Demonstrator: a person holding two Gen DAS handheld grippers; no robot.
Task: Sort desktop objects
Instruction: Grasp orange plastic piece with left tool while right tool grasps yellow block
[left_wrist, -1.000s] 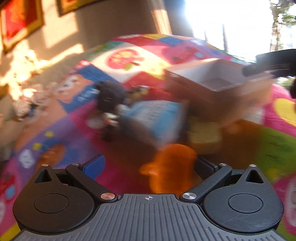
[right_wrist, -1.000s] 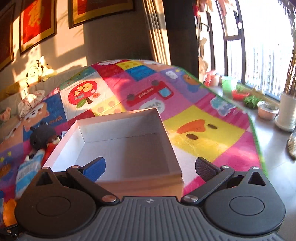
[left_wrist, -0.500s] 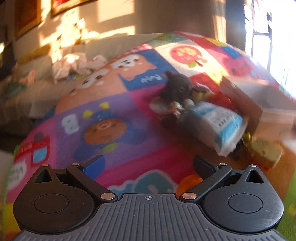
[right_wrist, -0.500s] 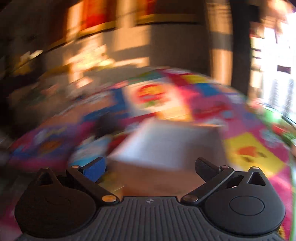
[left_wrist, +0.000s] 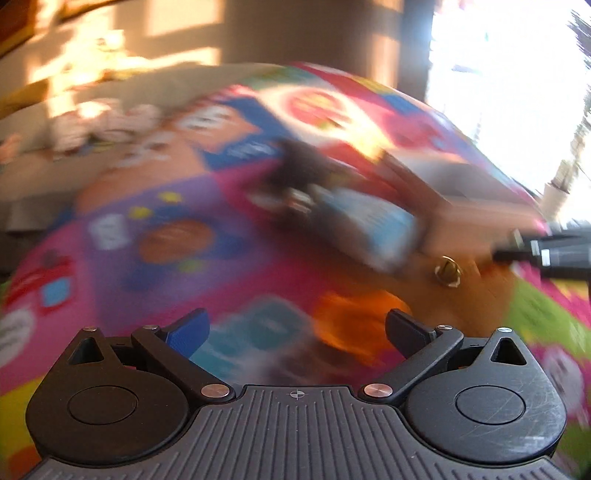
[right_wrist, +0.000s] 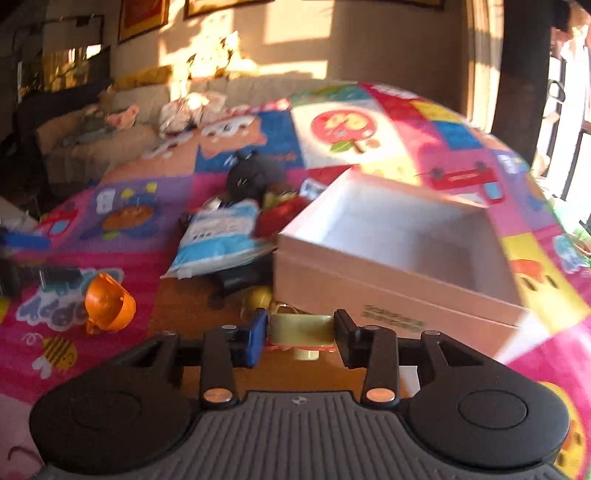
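Right tongs (right_wrist: 301, 338) clamped on a yellowish block (right_wrist: 301, 330), box (right_wrist: 399, 251) just ahead; left tongs (left_wrist: 295, 332) wide, holding nothing.

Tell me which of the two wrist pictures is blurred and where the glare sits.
Left wrist view: heavy motion blur smears the play mat and the orange toy, while the open left gripper stays sharp; the window at top right is blown out white. Right wrist view: mostly sharp, the right gripper shut on a pale yellow object, warm sunlight patches on the wall.
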